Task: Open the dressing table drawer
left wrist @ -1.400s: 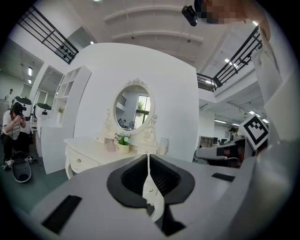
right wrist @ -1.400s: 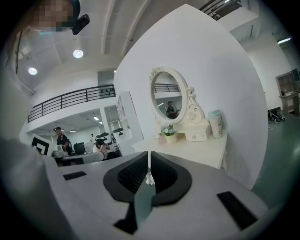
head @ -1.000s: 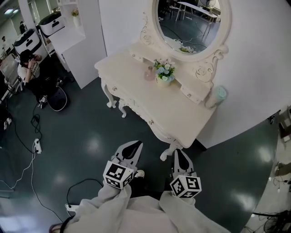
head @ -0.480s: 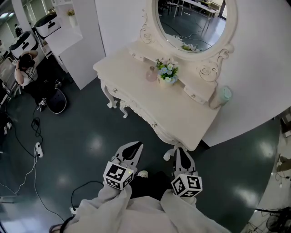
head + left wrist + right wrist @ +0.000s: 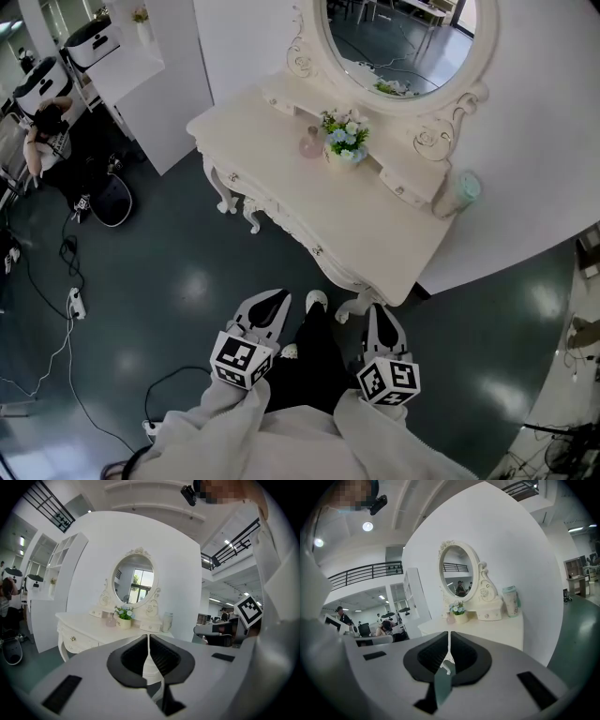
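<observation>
a cream-white ornate dressing table with curved legs (image 5: 361, 220) is seen standing against a white wall, and it serves as the counter. an oval mirror in a carved white frame (image 5: 398, 42) is mounted at its back. along the front edge of the counter a cream drawer front with a small metal knob (image 5: 281, 221) is seen, lying flush with the frame, so the drawer is shut. on the counter, below the mirror, a small white pot of blue and white flowers (image 5: 344, 142) is set just beside a small pink glass bottle (image 5: 310, 146), and a pale mint-green lidded cup (image 5: 462, 194) is placed well apart from them, at the far right end near the wall. the left tool (image 5: 271, 302) and the right tool (image 5: 378, 317), each carrying a cube with square black-and-white markers, are held side by side over the glossy dark green floor (image 5: 187, 281), in front of the counter and apart from it. in each gripper view the two dark jaws are pressed together with nothing between them, and the counter is seen ahead. the tools are held by arms in white sleeves, and a black trouser leg with a white shoe (image 5: 316, 301) is seen between them. at the far left a seated person (image 5: 42, 131) is in view, and black cables with a white power strip (image 5: 75, 302) are lying on the floor.
</observation>
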